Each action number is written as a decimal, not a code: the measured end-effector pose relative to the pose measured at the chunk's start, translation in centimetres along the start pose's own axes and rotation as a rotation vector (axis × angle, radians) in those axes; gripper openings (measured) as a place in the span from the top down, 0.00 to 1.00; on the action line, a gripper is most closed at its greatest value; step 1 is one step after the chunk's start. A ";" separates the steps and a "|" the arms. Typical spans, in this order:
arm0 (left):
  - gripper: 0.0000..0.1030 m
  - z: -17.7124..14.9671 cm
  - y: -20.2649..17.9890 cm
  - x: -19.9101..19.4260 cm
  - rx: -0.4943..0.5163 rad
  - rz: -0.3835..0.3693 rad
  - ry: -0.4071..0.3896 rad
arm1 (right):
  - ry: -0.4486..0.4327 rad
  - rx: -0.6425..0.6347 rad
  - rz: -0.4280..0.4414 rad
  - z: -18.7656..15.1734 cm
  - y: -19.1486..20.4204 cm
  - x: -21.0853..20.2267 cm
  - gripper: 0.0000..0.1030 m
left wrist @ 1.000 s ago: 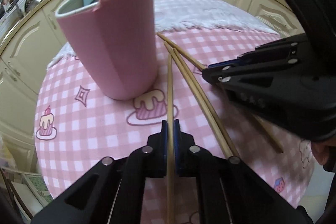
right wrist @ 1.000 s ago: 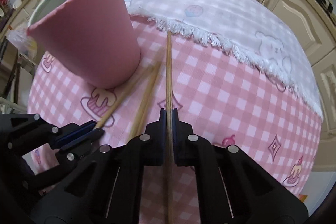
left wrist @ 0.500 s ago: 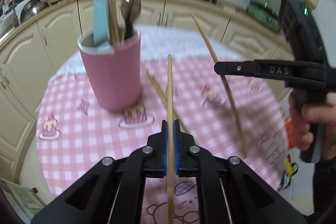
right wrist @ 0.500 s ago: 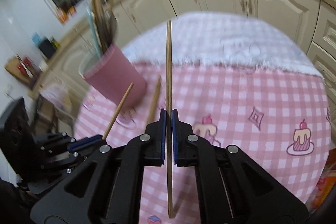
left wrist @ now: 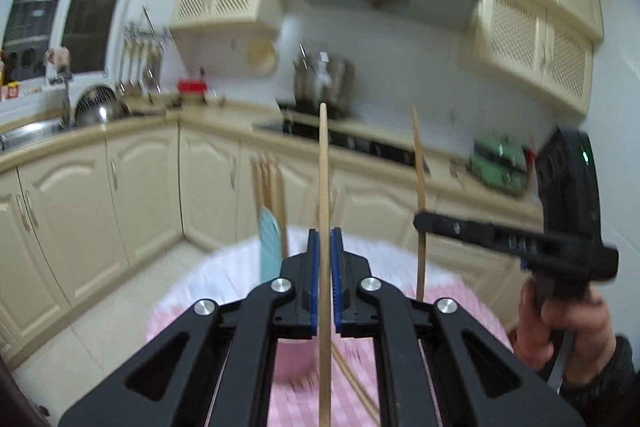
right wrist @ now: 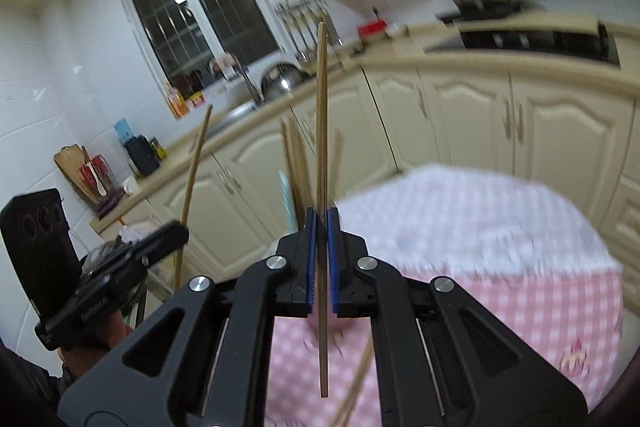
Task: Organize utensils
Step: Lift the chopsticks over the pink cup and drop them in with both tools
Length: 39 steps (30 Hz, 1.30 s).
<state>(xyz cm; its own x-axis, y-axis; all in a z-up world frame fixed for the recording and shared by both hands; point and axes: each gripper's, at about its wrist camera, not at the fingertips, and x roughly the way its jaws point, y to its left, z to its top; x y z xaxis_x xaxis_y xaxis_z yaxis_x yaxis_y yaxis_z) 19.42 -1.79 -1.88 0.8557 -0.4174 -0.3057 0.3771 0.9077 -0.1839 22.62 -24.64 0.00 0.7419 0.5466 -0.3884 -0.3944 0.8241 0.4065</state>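
Observation:
My left gripper (left wrist: 324,239) is shut on a wooden chopstick (left wrist: 323,163) that stands upright, raised above the table. My right gripper (right wrist: 321,219) is shut on a second wooden chopstick (right wrist: 321,115), also upright; it shows in the left wrist view (left wrist: 418,179) too, with the right gripper (left wrist: 420,218) at the right. The pink utensil cup (left wrist: 292,363) sits below and behind the left gripper, mostly hidden; a light blue handle (left wrist: 269,243) and several chopsticks (left wrist: 269,183) stick out of it. More chopsticks (left wrist: 354,383) lie on the pink checked tablecloth (right wrist: 500,307).
Cream kitchen cabinets (left wrist: 140,187) and a counter with sink (left wrist: 28,133) and hob (left wrist: 352,141) ring the round table. A white fringed cloth (right wrist: 460,211) covers the table's far part. The left gripper shows at the left of the right wrist view (right wrist: 176,231).
Both grippers have risen from the table and tilted up, each carrying its chopstick from lying level to upright. The cup has dropped low in both views.

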 end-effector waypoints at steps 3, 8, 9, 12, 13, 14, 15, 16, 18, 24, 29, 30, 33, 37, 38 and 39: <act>0.95 2.1 0.7 0.2 -0.025 0.001 -0.076 | -0.046 -0.029 0.010 1.7 1.3 1.1 0.95; 0.95 4.0 1.3 1.4 -0.048 -0.005 -0.169 | -0.094 -0.055 0.024 4.0 2.9 2.7 0.95; 0.95 4.2 1.4 1.9 -0.053 -0.002 -0.186 | -0.102 -0.064 0.019 4.4 3.1 3.0 0.95; 0.95 4.6 1.5 3.2 -0.052 0.027 -0.225 | -0.107 -0.078 0.005 4.6 3.4 3.9 0.95; 0.95 4.5 1.4 3.7 -0.048 0.039 -0.234 | -0.108 -0.078 0.005 4.6 3.3 4.0 0.95; 0.95 4.3 1.2 4.1 -0.042 0.053 -0.241 | -0.110 -0.081 0.000 4.6 3.3 4.2 0.95; 0.95 4.2 1.2 4.5 -0.036 0.064 -0.246 | -0.110 -0.084 -0.006 4.5 3.2 4.4 0.95; 0.95 4.0 1.1 5.1 -0.029 0.076 -0.250 | -0.109 -0.085 -0.009 4.4 3.2 4.5 0.95; 0.95 3.3 1.0 6.1 -0.025 0.097 -0.248 | -0.106 -0.083 -0.010 4.2 3.1 4.9 0.95; 0.95 1.4 1.5 8.5 -0.028 0.131 -0.221 | -0.093 -0.088 -0.017 3.6 3.1 6.0 0.95; 0.95 0.2 2.3 9.6 -0.037 0.143 -0.201 | -0.084 -0.087 -0.020 3.0 3.0 7.0 0.95; 0.95 0.0 2.4 9.7 -0.040 0.145 -0.199 | -0.082 -0.088 -0.022 2.8 2.9 7.2 0.95; 0.95 -0.6 2.7 9.9 -0.044 0.148 -0.184 | -0.062 -0.086 -0.028 2.2 2.7 8.1 0.95; 0.86 -1.1 3.0 9.9 -0.045 0.151 -0.158 | -0.012 -0.069 -0.032 1.5 2.2 9.0 0.94; 0.77 -1.3 3.1 9.8 -0.041 0.148 -0.147 | -0.006 -0.058 -0.031 1.5 2.0 9.0 0.93; 0.54 -1.3 3.2 9.5 -0.042 0.148 -0.144 | -0.001 -0.043 -0.031 1.4 1.7 8.8 0.91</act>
<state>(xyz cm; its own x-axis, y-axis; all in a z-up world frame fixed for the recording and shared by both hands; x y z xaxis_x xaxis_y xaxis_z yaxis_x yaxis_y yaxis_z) 28.28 -2.94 -6.61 0.9435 -0.2669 -0.1962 0.2314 0.9549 -0.1862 29.27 -18.67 -1.58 0.7548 0.5203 -0.3995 -0.3936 0.8464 0.3586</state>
